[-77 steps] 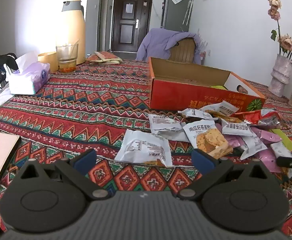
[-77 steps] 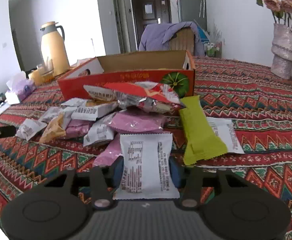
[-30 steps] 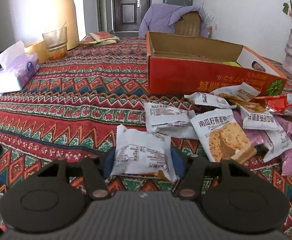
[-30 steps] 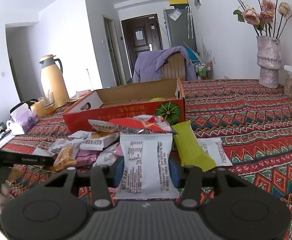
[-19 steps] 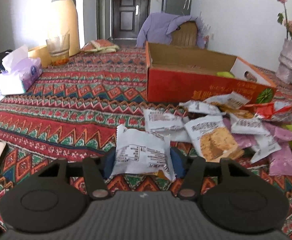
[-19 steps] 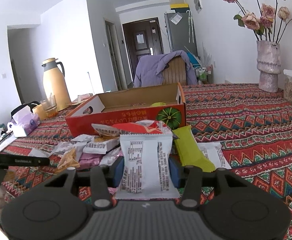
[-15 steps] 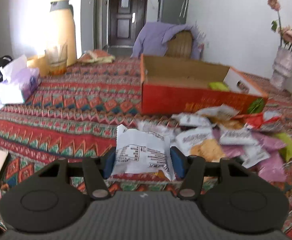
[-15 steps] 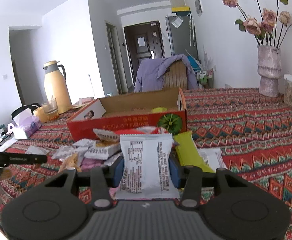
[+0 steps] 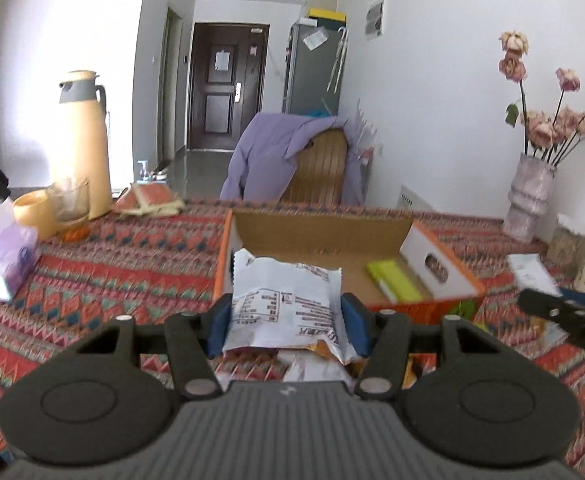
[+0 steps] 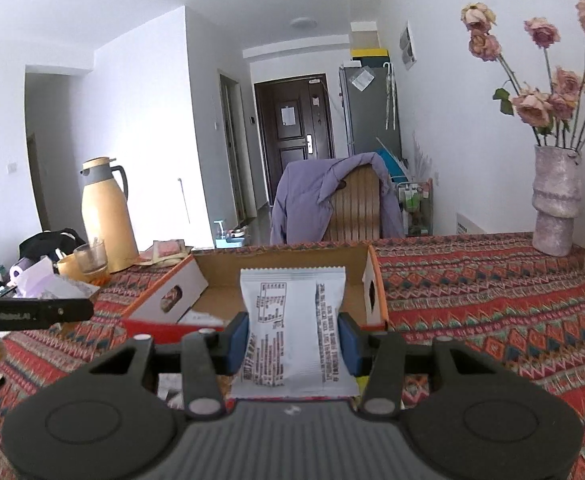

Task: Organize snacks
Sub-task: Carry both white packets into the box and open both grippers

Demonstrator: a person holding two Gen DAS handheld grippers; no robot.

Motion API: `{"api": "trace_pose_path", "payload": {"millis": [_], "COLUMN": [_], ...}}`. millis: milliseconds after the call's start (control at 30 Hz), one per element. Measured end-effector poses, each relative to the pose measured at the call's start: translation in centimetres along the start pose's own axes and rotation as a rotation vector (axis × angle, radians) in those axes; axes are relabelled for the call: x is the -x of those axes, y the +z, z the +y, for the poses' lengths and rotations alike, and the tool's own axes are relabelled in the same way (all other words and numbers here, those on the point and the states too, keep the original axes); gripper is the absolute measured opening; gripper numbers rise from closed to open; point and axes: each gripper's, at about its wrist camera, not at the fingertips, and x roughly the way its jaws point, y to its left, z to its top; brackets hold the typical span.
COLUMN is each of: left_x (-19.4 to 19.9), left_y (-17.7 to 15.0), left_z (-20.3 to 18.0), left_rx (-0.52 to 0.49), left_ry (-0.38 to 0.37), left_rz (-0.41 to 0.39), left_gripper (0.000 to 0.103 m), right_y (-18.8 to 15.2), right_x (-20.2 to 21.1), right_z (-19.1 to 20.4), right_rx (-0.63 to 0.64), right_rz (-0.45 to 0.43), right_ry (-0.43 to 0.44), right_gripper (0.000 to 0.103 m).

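Both grippers hold a snack. Left gripper (image 9: 285, 319) pinches a white pack (image 9: 284, 306) between its blue pads, up off the table (image 9: 124, 268), in front of the box (image 9: 252, 236). Right gripper (image 10: 292, 344) squeezes another white packet (image 10: 292, 332), also in the air by the box. A green bar (image 9: 392, 280) lies inside the box.

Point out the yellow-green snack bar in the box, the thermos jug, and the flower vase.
yellow-green snack bar (image 9: 392, 280), left wrist view, middle of wrapper.
thermos jug (image 10: 108, 232), right wrist view, cream body.
flower vase (image 10: 556, 200), right wrist view, ribbed body.
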Motion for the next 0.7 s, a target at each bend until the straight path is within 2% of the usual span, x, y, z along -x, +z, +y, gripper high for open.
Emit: {"api": "trace_pose_path", "payload": {"millis": [167,367,700], "left_x": [-2.3,-6.3,-14.6], "left_y": [2.2,4.4,6.2], "left_z": [-1.2,-1.9,-2.3], "left_rx": [0.002,0.014,0.021], "left_ry": [-0.008,-0.015,0.062], "left_rz": [-0.026,-0.012,0.107], "left_gripper": [0.058,0.058,0.058], "right_y": [2.3,4.9,6.4], "right_x": [-3.9,-9.3,-19.0], "right_z": [-0.2,-0.2,0.5], "right_rx": [-0.007,-0.008,0.034], "right_rz": [0.022,0.083,0.306], "right_ry": [0.004,0.011,0.013], "right_gripper": [0.046,0.046,0.046]}}
